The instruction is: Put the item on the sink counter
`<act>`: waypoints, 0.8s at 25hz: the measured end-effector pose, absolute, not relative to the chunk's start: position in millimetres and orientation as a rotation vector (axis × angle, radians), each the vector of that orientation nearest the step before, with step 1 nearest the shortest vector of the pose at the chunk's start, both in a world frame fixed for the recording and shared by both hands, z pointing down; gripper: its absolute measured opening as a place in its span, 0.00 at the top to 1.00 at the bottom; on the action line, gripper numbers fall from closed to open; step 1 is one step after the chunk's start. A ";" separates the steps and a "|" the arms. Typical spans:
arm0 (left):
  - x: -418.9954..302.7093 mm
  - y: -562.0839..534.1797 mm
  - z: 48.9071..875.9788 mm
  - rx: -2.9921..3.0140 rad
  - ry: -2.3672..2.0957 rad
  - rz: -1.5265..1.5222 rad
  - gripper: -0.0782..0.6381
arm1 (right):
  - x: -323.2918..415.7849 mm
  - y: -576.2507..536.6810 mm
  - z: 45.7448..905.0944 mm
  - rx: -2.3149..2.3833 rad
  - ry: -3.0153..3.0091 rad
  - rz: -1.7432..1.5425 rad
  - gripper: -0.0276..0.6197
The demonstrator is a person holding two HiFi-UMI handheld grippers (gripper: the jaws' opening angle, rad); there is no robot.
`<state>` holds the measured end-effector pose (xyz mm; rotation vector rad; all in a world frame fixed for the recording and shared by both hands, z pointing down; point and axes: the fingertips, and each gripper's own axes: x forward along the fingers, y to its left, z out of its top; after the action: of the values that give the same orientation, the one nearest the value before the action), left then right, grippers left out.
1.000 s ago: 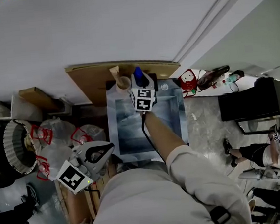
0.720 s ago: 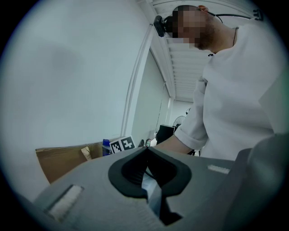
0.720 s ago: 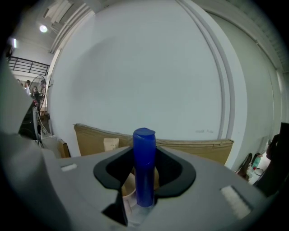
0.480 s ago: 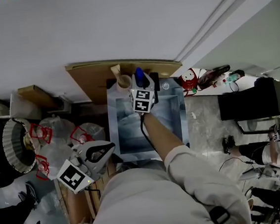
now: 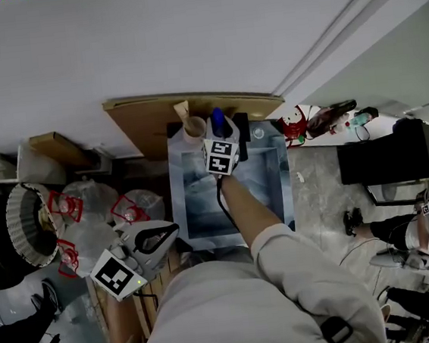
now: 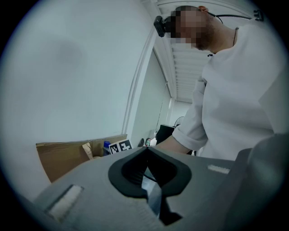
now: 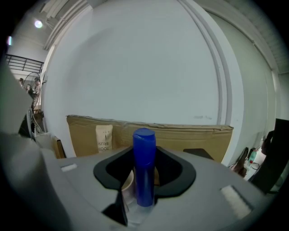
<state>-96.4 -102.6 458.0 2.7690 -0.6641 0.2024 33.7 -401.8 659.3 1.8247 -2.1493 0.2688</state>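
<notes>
A blue cylindrical bottle (image 7: 144,167) with a blue cap stands upright between the jaws of my right gripper (image 7: 143,198), which is shut on it. In the head view the same blue bottle (image 5: 217,121) pokes up past the right gripper (image 5: 219,140) over the far rim of the steel sink (image 5: 272,176), next to a beige cup (image 5: 194,127). My left gripper (image 5: 160,237) hangs low at the left, beside my body, shut and empty. In the left gripper view its jaws (image 6: 145,153) meet with nothing between them.
A brown cardboard sheet (image 5: 144,121) leans on the white wall behind the sink. A paper toothbrush packet (image 7: 104,139) stands against it. Plastic bags (image 5: 89,210) and a woven basket (image 5: 26,225) lie at the left. A black cabinet (image 5: 388,156) and people are at the right.
The right gripper with the blue bottle has shifted slightly right and forward along the sink's back rim. The left gripper has stayed put.
</notes>
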 end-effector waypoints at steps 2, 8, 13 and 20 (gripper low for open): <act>-98.2 -102.3 460.8 2.762 -0.666 0.204 0.88 | 34.9 -406.5 663.7 1.836 -2.148 0.253 0.73; -101.2 -102.6 468.2 2.739 -0.668 0.212 0.88 | 32.7 -411.0 669.4 1.832 -2.137 0.284 0.73; -101.6 -102.9 474.3 2.720 -0.666 0.214 0.88 | 35.1 -416.3 676.2 1.834 -2.132 0.279 0.73; -101.1 -101.5 476.8 2.696 -0.667 0.208 0.88 | 38.7 -422.1 683.0 1.849 -2.140 0.231 0.73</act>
<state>-101.1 -101.5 476.8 2.6964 -0.6672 0.2077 38.7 -422.1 683.0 1.8490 -2.1404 0.2313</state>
